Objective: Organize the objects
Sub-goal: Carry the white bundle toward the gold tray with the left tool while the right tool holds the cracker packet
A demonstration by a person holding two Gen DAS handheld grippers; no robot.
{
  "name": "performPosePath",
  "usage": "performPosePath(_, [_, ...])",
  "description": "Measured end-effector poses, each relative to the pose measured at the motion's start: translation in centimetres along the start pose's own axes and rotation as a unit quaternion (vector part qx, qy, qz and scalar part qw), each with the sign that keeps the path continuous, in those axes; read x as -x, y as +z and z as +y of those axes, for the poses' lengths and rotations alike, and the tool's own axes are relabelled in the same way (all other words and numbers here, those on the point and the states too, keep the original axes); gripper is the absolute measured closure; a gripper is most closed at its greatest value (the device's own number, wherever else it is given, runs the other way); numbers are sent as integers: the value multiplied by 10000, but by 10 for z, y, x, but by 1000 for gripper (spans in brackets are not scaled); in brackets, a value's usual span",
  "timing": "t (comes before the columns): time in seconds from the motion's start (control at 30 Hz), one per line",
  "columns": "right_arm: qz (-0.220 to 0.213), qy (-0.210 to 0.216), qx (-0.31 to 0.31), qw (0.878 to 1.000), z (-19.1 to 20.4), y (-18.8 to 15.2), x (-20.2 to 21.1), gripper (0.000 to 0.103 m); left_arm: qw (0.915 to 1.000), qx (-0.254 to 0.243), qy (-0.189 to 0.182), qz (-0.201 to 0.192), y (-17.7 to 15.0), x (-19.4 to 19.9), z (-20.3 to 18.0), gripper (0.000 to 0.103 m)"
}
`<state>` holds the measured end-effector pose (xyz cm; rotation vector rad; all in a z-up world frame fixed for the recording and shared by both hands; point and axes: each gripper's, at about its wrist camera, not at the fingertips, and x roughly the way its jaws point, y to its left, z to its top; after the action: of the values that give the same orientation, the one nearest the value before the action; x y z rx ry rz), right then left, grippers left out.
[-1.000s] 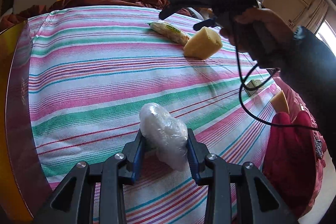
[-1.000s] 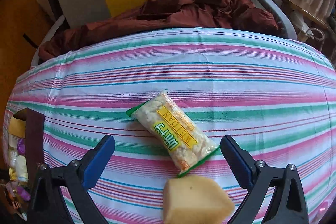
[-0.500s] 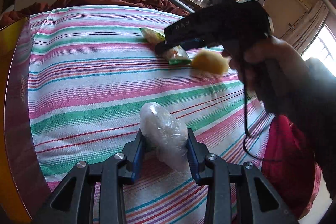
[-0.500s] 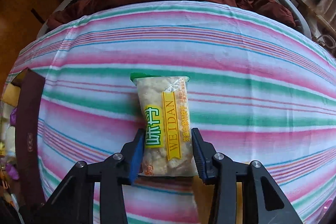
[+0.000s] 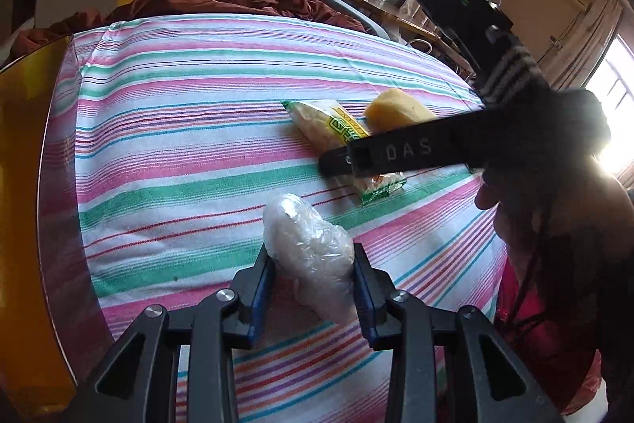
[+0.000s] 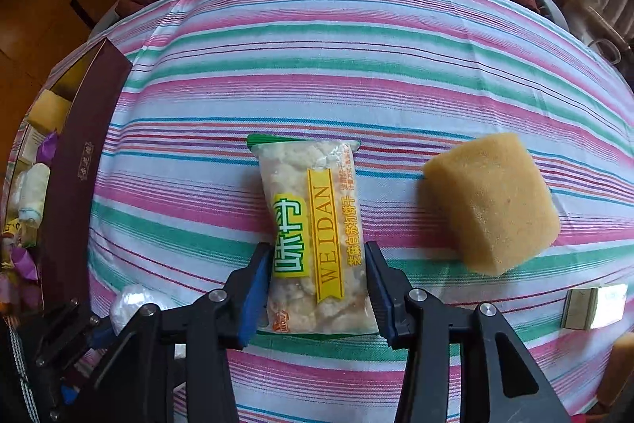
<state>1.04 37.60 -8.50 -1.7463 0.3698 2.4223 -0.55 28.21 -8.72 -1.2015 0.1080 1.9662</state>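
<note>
Here, left gripper [image 5: 313, 288] clamped on a plastic-wrapped bundle [image 5: 307, 248] above the striped cloth [image 6: 317, 66]. Right gripper [image 6: 315, 284] astride the snack packet [image 6: 317, 224], jaws easing apart, pads at its edges. Best squeezed again mid-packet, gently, before lifting clear of the sponge [image 6: 491, 205] toward the box [image 6: 85, 153].

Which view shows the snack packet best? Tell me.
The right wrist view: the snack packet lies whole, label readable, between the right gripper's opening jaws. In the left wrist view that gripper's body crosses it, hiding its middle.
</note>
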Motion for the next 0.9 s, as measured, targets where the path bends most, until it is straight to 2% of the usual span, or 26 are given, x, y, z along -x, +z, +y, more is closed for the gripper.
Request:
performPosePath(0.1, [-64, 314, -25, 9995, 3, 1, -3, 29, 10000, -36, 35, 28, -2, 2, -3, 67])
performPosePath(0.17, [-97, 452, 184, 9988, 15, 2, -6, 6, 10000, -55, 47, 43, -3, 1, -6, 67])
performPosePath(0.23, [-74, 275, 449, 9986, 29, 0, -11, 1, 9999, -100, 64, 58, -5, 2, -7, 67])
performPosePath(0.3, [-71, 84, 585, 9982, 38, 0, -14, 0, 9999, -129, 59, 73, -7, 4, -8, 67])
performPosePath(0.4, [-124, 196, 419, 9989, 31, 2, -10, 0, 9998, -210, 38, 62, -9, 9, -11, 67])
performPosePath(0.47, [-164, 115, 269, 9994, 24, 6, -8, 0, 9996, -282, 11, 24, -9, 15, -15, 67])
performPosePath(0.53, [-13, -298, 328, 9990, 25, 8, -13, 0, 9993, -363, -50, -65, -9, 23, -19, 67])
performPosePath(0.57, [-7, -351, 355, 9988, 26, 9, -13, 0, 9990, -409, -80, -131, -8, 29, -21, 67])
performPosePath(0.8, [-59, -381, 369, 9986, 26, 3, -9, 2, 9973, -400, -145, -601, -4, 74, -18, 67])
performPosePath(0.83, [-77, -385, 377, 9985, 27, 2, -8, 6, 9971, -322, -144, -679, -3, 81, -15, 67])
performPosePath(0.9, [-178, -351, 415, 9984, 30, 1, -3, 22, 9964, -98, -73, -844, 1, 97, -1, 67])
